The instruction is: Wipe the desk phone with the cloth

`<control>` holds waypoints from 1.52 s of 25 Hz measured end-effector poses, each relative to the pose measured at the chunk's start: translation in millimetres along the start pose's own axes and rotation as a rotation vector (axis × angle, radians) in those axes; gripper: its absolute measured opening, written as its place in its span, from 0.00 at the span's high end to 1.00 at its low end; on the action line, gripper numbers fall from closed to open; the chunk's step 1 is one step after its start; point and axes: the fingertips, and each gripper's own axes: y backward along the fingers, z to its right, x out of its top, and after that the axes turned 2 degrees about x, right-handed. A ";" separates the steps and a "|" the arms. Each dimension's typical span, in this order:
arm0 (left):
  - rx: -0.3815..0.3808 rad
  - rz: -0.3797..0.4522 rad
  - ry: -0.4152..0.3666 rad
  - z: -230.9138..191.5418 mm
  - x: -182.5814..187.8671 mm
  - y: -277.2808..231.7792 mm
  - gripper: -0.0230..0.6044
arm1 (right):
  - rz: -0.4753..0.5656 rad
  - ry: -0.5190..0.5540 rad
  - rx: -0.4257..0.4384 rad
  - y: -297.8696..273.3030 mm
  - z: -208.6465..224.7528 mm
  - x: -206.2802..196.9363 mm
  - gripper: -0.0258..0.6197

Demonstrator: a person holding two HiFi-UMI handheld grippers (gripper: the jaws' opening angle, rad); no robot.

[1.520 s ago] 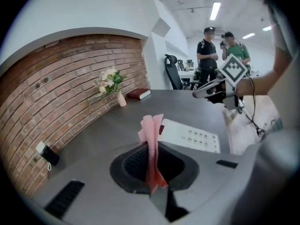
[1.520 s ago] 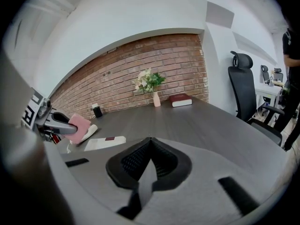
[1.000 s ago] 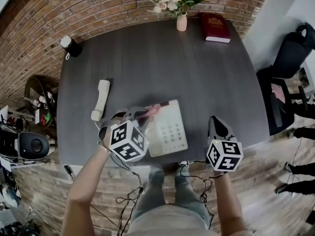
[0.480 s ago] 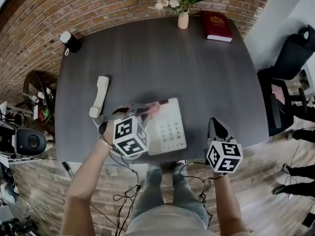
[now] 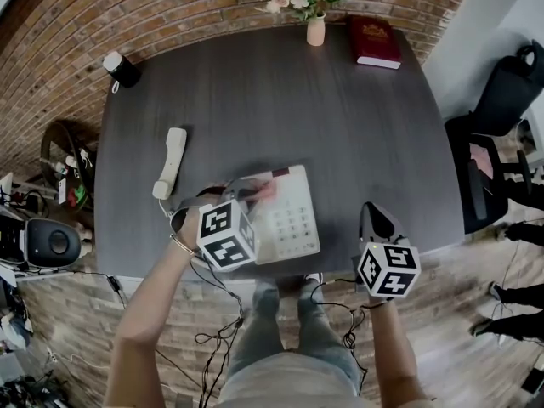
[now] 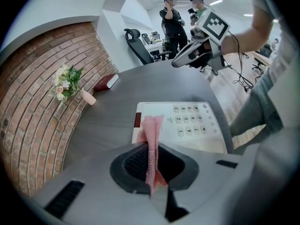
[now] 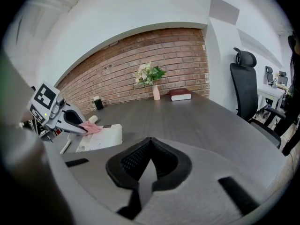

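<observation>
The white desk phone (image 5: 289, 219) lies at the near edge of the dark table (image 5: 280, 100), keypad up, with its cradle empty. Its handset (image 5: 172, 161) rests on the table to the left, joined by a cord. My left gripper (image 5: 248, 192) is shut on a pink cloth (image 5: 262, 190) and holds it over the phone's far left corner. In the left gripper view the cloth (image 6: 152, 139) sticks out between the jaws, over the phone (image 6: 197, 125). My right gripper (image 5: 375, 218) hovers at the table's near right edge, shut and holding nothing, apart from the phone.
A vase of flowers (image 5: 314, 25) and a red book (image 5: 375, 44) stand at the table's far edge. A black cylinder (image 5: 121, 71) sits at the far left corner. A black office chair (image 5: 508, 87) is at the right. People (image 6: 174, 22) stand in the background.
My left gripper has shifted the cloth slightly over the phone's far left corner. The right gripper has stayed where it was.
</observation>
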 end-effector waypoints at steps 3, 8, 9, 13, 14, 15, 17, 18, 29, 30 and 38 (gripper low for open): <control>-0.016 -0.004 0.004 7.6 0.5 -0.9 0.93 | -0.001 -0.001 0.003 0.8 0.7 -2.4 0.96; -0.036 -0.009 0.013 18.2 -0.2 -1.3 0.93 | -0.006 0.001 0.012 2.5 0.0 -3.8 0.96; -0.039 -0.010 0.016 20.0 -0.2 -1.2 0.93 | -0.006 0.003 0.014 3.0 0.1 -3.9 0.96; -0.052 -0.010 0.027 26.8 0.1 -0.2 0.93 | -0.007 0.009 0.021 4.0 -0.3 -5.2 0.96; -0.054 -0.010 0.030 28.4 -0.1 0.1 0.93 | -0.008 0.011 0.024 4.1 -0.8 -5.7 0.96; -0.057 -0.011 0.032 30.3 -0.4 0.3 0.93 | -0.008 0.012 0.026 4.3 -1.4 -6.2 0.96; -0.062 -0.013 0.036 34.3 -0.9 0.3 0.93 | -0.010 0.016 0.031 4.6 -2.2 -7.6 0.96; -0.064 -0.014 0.036 36.1 -1.2 0.2 0.93 | -0.011 0.018 0.033 4.8 -2.5 -8.2 0.96; -0.088 -0.030 0.054 58.1 -1.6 -1.0 0.93 | -0.022 0.045 0.059 7.7 -1.6 -13.3 0.96; -0.090 -0.033 0.056 60.4 -2.0 -1.0 0.93 | -0.023 0.048 0.062 8.3 -1.4 -13.7 0.96; -0.103 -0.045 0.084 79.7 -4.7 0.2 0.93 | -0.029 0.070 0.082 13.3 0.9 -19.1 0.96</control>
